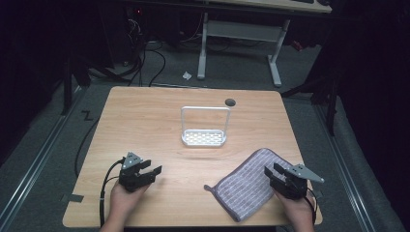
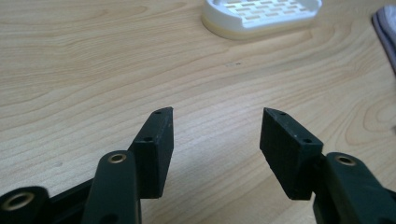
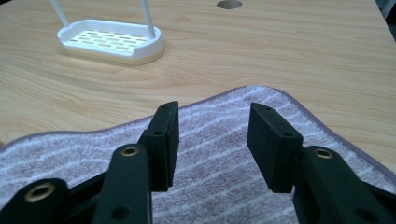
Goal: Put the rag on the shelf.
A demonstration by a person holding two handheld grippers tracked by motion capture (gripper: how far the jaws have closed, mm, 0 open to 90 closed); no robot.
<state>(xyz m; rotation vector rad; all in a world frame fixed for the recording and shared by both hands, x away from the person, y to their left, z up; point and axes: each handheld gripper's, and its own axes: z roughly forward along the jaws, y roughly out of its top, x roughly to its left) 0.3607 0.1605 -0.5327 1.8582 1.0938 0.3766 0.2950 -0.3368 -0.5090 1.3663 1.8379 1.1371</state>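
A purple-grey striped towel (image 1: 249, 181) lies flat on the wooden table (image 1: 159, 121) at the front right, also seen under the jaws as the towel (image 3: 219, 158). My right gripper (image 1: 273, 172) hovers over the towel's right part, open, with nothing between its fingers (image 3: 163, 135). My left gripper (image 1: 150, 169) is open above bare wood at the front left; in its own view the left gripper (image 2: 217, 116) points toward the rack. A white slotted rack (image 1: 204, 137) with a tall wire hoop stands at mid-table, seen as the rack (image 2: 261, 14) and the rack (image 3: 112, 39).
A round cable hole (image 1: 230, 102) sits near the table's far edge, right of the rack. Beyond the table stand a white desk frame (image 1: 239, 43) and loose cables on grey floor. A towel corner (image 2: 387, 28) shows at the left gripper view's right edge.
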